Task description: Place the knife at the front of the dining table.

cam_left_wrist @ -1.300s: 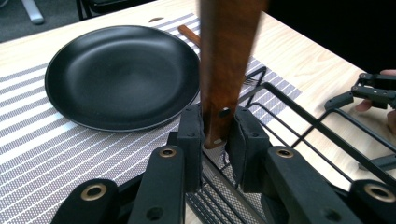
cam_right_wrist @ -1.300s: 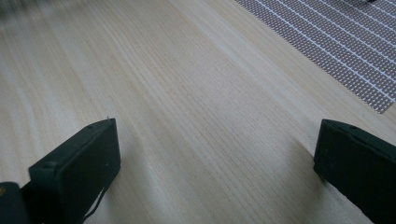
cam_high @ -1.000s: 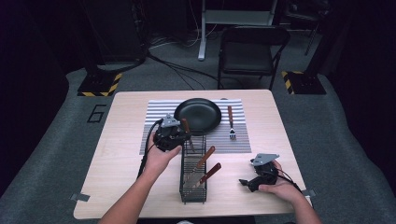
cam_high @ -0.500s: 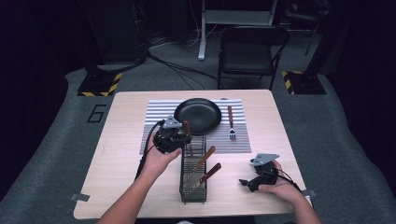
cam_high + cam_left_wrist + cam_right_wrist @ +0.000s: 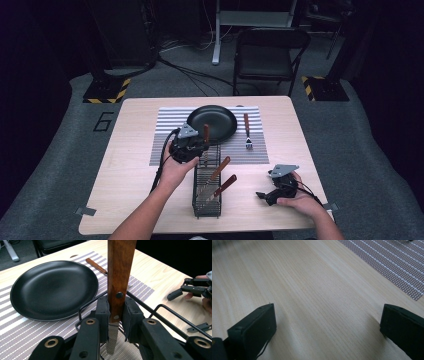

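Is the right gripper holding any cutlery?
No: the right gripper rests on the bare table, fingers wide apart with nothing between them.

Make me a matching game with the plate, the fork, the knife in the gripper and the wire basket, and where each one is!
Things:
1. black plate
2. fork
3. wooden-handled knife
4. wire basket

Places:
A. clamped upright in the left gripper
B. on the bare wood, holding two more utensils
C. middle of the striped mat
D. on the mat, right of the plate

Pairs: 1-C, 2-D, 3-A, 4-B

Left claw [image 5: 115, 315] clamped tight, pointing down, forearm stretched forward, right claw [image 5: 327, 322] resting low, jaws spread wide
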Demonstrator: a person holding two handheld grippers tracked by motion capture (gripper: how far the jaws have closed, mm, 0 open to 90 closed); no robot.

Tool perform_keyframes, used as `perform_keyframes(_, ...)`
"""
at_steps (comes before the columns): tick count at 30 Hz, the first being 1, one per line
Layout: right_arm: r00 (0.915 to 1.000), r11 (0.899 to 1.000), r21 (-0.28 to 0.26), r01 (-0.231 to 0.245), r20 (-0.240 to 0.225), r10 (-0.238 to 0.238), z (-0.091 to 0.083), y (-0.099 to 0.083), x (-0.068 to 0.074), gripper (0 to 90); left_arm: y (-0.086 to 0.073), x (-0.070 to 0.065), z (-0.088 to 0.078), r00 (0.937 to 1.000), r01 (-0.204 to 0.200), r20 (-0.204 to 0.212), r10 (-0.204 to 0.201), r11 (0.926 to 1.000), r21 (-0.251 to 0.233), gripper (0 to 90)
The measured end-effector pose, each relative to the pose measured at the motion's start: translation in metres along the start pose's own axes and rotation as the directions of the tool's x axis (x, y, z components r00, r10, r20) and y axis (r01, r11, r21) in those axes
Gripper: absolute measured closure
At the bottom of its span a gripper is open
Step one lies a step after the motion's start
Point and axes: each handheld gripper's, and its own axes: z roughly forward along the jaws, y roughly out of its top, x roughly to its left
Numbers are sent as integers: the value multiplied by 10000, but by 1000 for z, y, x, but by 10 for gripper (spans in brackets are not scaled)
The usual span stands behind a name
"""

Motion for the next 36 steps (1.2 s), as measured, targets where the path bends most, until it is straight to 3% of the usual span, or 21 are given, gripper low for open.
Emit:
perform_keyframes(6, 10000, 10000, 12, -4, -2, 4, 0, 0, 0, 0, 7, 1, -10, 9999, 98, -50, -98, 9999, -51, 766)
perform_keyframes(36, 10000, 10000, 1, -7, 0, 7, 0, 0, 0, 0, 58, -6, -58, 9985, -394, -409, 364, 9964, -744, 766)
